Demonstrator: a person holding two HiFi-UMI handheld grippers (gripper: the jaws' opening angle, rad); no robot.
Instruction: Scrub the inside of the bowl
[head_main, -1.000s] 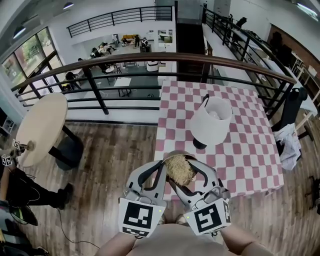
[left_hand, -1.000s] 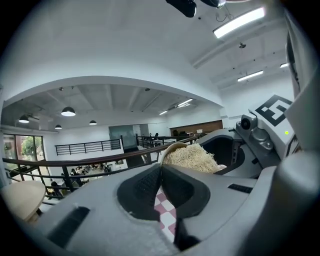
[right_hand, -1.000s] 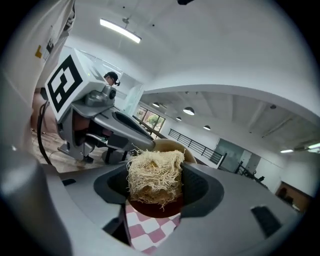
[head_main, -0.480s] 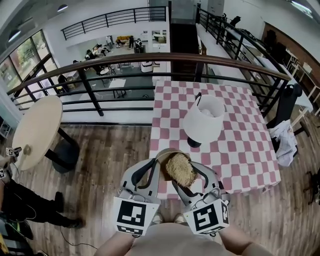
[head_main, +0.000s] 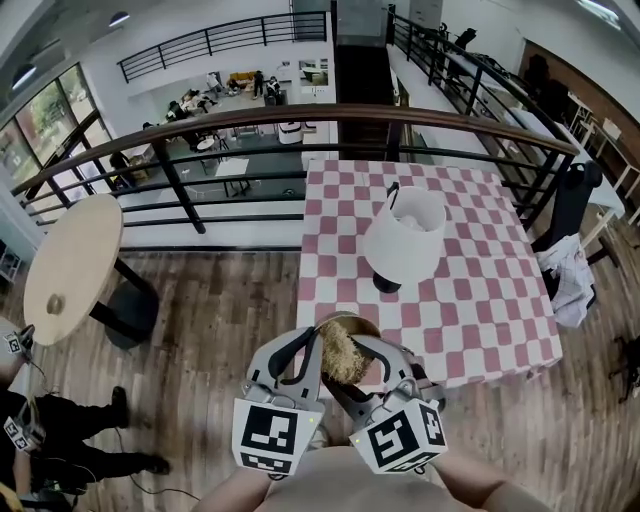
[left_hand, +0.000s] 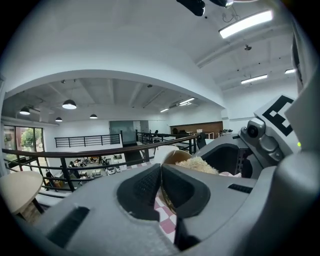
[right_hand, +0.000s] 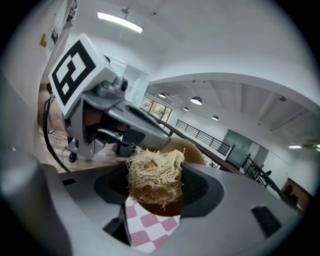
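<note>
A tan bowl (head_main: 347, 323) is held up off the table's near edge, in front of my body. My left gripper (head_main: 313, 347) is shut on the bowl's left rim; in the left gripper view the rim (left_hand: 173, 156) runs between the jaws of the left gripper (left_hand: 161, 179). My right gripper (head_main: 366, 362) is shut on a straw-coloured fibre scrubber (head_main: 339, 354) that sits inside the bowl. In the right gripper view the scrubber (right_hand: 155, 175) fills the gap in the right gripper (right_hand: 156, 184), over the bowl's brown inside (right_hand: 167, 207). The bowl's bottom is hidden.
Ahead stands a table with a pink-and-white checked cloth (head_main: 470, 300) and a white lamp (head_main: 403, 238) on it. Beyond it a dark railing (head_main: 250, 118) runs across. A round wooden table (head_main: 75, 265) stands left. Clothes hang on a chair (head_main: 565, 270) at the right.
Both grippers and the bowl have come a little nearer to my body. The scrubber has moved left and lower inside the bowl, and the right gripper has turned with it.
</note>
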